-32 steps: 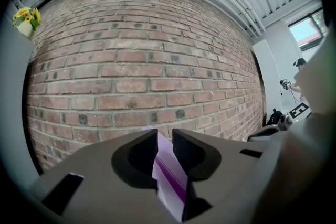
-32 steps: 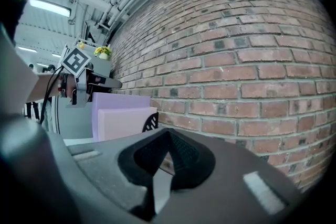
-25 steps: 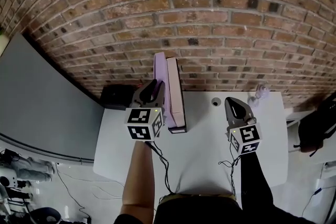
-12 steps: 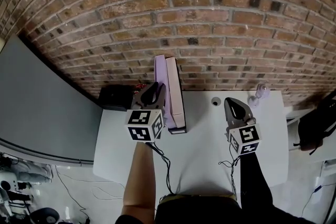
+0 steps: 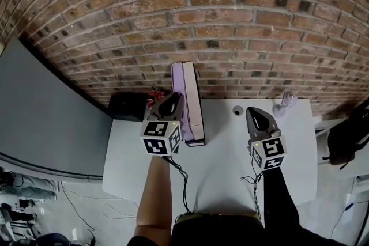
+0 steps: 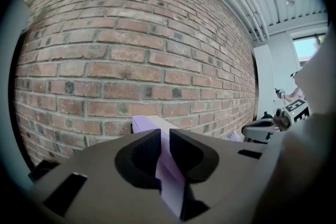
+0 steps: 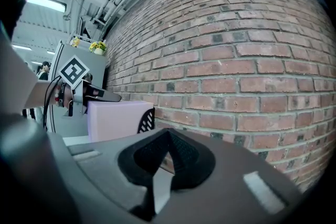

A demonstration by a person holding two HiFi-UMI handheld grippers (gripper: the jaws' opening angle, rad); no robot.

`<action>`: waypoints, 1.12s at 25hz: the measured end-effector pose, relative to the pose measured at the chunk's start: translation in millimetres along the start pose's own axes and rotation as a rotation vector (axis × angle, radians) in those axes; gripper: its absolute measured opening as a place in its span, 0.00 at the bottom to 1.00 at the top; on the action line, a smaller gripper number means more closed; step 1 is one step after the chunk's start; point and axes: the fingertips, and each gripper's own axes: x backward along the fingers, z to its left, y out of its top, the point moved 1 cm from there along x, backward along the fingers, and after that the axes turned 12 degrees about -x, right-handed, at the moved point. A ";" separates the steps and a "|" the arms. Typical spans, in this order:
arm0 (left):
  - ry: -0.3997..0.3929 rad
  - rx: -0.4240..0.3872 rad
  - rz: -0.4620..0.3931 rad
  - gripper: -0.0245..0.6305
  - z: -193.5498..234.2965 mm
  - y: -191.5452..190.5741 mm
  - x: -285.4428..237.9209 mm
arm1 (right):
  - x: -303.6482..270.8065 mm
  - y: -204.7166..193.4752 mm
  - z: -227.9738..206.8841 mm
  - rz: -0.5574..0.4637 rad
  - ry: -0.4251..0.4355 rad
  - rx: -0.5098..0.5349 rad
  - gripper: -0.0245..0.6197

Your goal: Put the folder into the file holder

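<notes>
One thin lilac plastic folder (image 5: 176,94) stands upright at the black mesh file holder (image 7: 147,120), pinched by the left gripper (image 6: 164,136) — its jaws have just been closing on it. Keep it vertical and ease it down beside the pink box file (image 5: 194,102) — the right gripper (image 7: 168,136), clenched on nothing, waits well apart.

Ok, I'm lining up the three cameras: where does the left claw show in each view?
Head view: left claw, left of centre, at the lilac folder.
Left gripper view: left claw, bottom centre; it has just been closing, with the folder pinched in it.
Right gripper view: left claw, far left, above a lilac slab.
Shared landmark: the brick wall.
</notes>
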 end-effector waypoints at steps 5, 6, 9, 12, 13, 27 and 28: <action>0.008 -0.019 0.001 0.07 -4.9 0.6 -0.9 | -1.4 -0.6 3.5 0.001 0.005 -0.004 0.04; 0.009 -0.019 -0.001 0.07 -4.8 0.7 -0.8 | -1.5 -0.1 4.1 0.000 0.006 -0.003 0.04; 0.016 -0.020 -0.008 0.08 -4.4 0.5 -0.3 | -1.2 2.1 4.6 -0.003 0.008 -0.001 0.04; 0.025 -0.022 -0.016 0.08 -4.0 0.3 -0.1 | -1.3 4.2 7.3 -0.008 0.014 0.002 0.04; 0.027 -0.023 -0.018 0.08 -3.8 0.4 -0.2 | -1.2 4.9 8.8 -0.009 0.017 0.003 0.04; 0.103 -0.048 -0.095 0.15 -5.7 16.5 26.4 | 14.9 16.3 22.4 -0.037 0.061 0.015 0.04; 0.109 -0.050 -0.097 0.15 -7.5 17.2 29.8 | 16.6 17.0 23.0 -0.039 0.065 0.013 0.04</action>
